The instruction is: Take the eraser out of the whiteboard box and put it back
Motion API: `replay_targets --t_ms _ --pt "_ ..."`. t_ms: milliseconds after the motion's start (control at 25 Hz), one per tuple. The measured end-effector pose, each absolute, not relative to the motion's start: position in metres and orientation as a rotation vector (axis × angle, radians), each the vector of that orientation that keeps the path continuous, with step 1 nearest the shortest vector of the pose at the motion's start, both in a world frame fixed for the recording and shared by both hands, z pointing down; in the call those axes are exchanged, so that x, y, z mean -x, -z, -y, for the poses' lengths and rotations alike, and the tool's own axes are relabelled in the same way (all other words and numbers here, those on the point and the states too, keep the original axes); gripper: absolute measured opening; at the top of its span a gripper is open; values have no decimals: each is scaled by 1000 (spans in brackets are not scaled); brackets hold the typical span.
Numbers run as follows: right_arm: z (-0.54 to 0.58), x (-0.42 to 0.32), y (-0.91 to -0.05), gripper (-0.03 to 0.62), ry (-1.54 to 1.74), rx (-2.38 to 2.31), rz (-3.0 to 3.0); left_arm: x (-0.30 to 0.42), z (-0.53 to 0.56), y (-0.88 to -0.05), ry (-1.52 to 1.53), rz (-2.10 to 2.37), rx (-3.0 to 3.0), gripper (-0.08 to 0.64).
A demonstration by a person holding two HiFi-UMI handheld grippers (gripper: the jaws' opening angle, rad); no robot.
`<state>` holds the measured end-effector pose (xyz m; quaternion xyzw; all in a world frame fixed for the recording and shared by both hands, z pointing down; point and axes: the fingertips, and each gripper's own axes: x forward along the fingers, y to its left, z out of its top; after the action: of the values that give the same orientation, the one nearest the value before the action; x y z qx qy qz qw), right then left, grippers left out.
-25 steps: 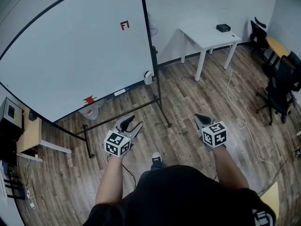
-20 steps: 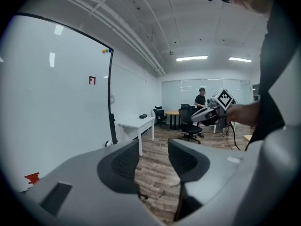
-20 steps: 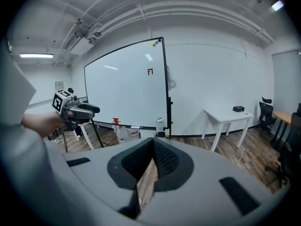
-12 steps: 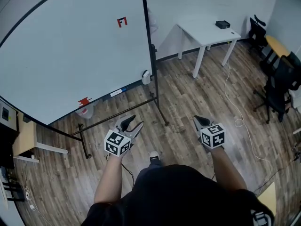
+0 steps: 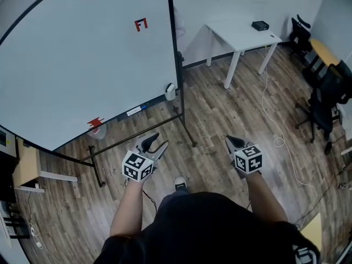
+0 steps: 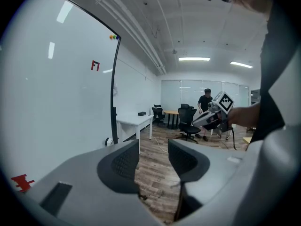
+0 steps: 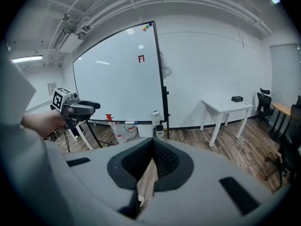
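Wood-plank floor point(image 5: 220, 120) fills the room, with a large whiteboard point(image 5: 82, 54) on a wheeled stand. The person holds both grippers low over the floor, well apart from each other.

The left gripper point(image 5: 157, 143) has its jaws spread, with only floor showing in the gap between them. The whiteboard stands ahead of it and to its left. A small white box point(image 5: 171, 91) hangs at the board's lower corner, beside the dark upright post, ahead of this gripper and well apart from it. The eraser cannot be made out in any view, so whether it sits in the box cannot be told. A small red piece point(image 5: 95, 122) rests along the board's bottom ledge, further to the gripper's left.

The right gripper point(image 5: 229, 139) has its jaws pressed together at the tips, with nothing pinched between them. Seen from this gripper, the white box lies ahead, near the middle of its view. A white desk point(image 5: 242, 34) stands far ahead and to its right, carrying a small black case point(image 5: 260, 25). Black office chairs point(image 5: 330, 98) stand further right, and a pale cable point(image 5: 269, 109) trails across the floor between desk and chairs.
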<state>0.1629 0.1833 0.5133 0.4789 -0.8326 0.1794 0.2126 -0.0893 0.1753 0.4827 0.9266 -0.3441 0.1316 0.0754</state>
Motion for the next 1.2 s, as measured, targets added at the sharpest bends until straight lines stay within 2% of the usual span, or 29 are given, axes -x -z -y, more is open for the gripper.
replay_targets --t_ms 1200 --pt "-40 -79 -503 -5 -480 -1331 2319 162 -35 -495 -384 952 -2771 201"
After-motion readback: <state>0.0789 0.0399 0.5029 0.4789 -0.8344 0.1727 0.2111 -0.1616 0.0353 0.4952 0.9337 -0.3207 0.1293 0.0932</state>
